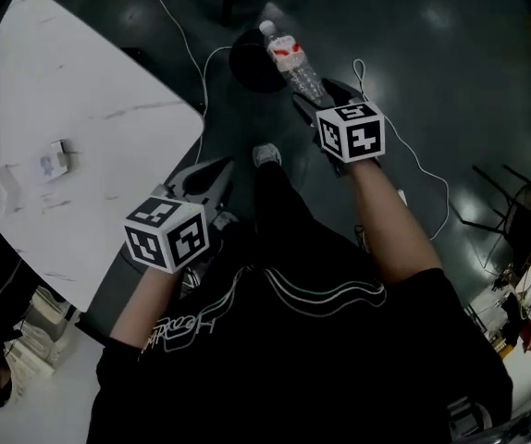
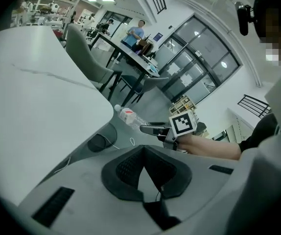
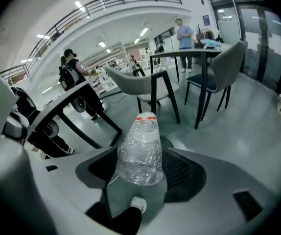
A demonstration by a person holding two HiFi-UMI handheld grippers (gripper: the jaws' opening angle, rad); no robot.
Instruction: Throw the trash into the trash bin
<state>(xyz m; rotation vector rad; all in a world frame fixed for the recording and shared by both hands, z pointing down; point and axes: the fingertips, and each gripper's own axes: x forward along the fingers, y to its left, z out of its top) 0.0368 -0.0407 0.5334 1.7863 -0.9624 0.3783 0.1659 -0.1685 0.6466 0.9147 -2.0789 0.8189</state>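
Observation:
A clear crumpled plastic bottle (image 1: 293, 63) with a red label and white cap is held by my right gripper (image 1: 316, 95) above the dark floor. In the right gripper view the bottle (image 3: 140, 151) stands between both pads, cap end pointing away. The left gripper view shows the bottle (image 2: 130, 117) sticking out beyond the right gripper (image 2: 152, 129). A black round container (image 1: 254, 60), seemingly the trash bin, sits on the floor just left of the bottle. My left gripper (image 1: 221, 169) hangs by the table corner, fingertips together, with nothing between them (image 2: 143, 148).
A white marble-look table (image 1: 80, 128) fills the left side, with a small box (image 1: 51, 162) on it. A white cable (image 1: 201, 72) runs over the floor by the bin. A folding chair (image 1: 501, 211) stands at the right. Chairs and a table (image 3: 204, 58) stand farther off.

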